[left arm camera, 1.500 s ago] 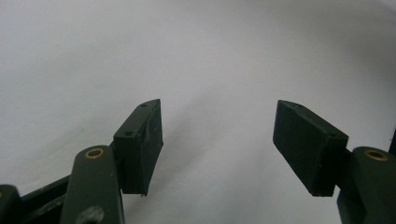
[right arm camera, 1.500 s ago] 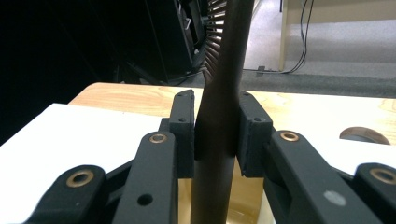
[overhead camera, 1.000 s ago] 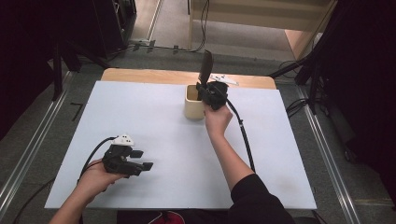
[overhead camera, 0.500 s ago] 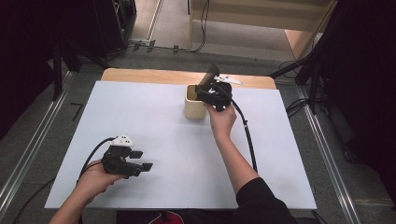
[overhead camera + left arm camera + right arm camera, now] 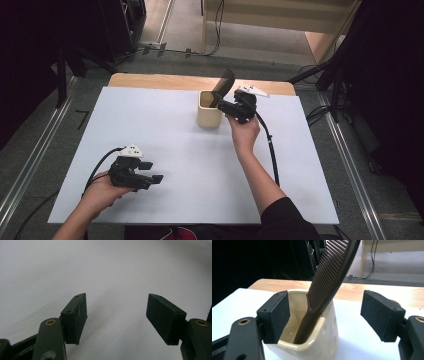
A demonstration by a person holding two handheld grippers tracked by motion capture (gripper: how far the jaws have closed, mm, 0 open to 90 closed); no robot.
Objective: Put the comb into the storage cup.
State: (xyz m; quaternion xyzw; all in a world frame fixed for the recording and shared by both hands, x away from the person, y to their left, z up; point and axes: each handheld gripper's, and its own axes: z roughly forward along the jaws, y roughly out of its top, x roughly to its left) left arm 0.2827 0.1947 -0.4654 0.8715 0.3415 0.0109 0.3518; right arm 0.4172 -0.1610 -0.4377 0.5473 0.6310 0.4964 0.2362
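Note:
A cream cup (image 5: 208, 111) stands at the far middle of the white table (image 5: 150, 125). A dark comb (image 5: 224, 82) stands in it, handle down, and leans over the rim to the right. My right gripper (image 5: 221, 103) is just right of the cup. Its jaws have just been opening. In the right gripper view the comb (image 5: 329, 277) rises out of the cup (image 5: 322, 342) between the parted pads (image 5: 275, 316) of the right gripper (image 5: 329, 313), and neither pad touches it. My left gripper (image 5: 152, 178) rests open near the front left, with bare table between the jaws of the left gripper (image 5: 120, 315).
A wooden strip (image 5: 150, 80) runs along the table's far edge behind the cup. The right gripper's cable (image 5: 270, 150) trails back beside the forearm. Metal rails (image 5: 30, 170) flank the table on the floor, and cables lie beyond the far edge.
The right gripper has let go of the comb. The comb stood upright over the cup and now leans right inside it. The right hand drew slightly back. The left hand stayed still.

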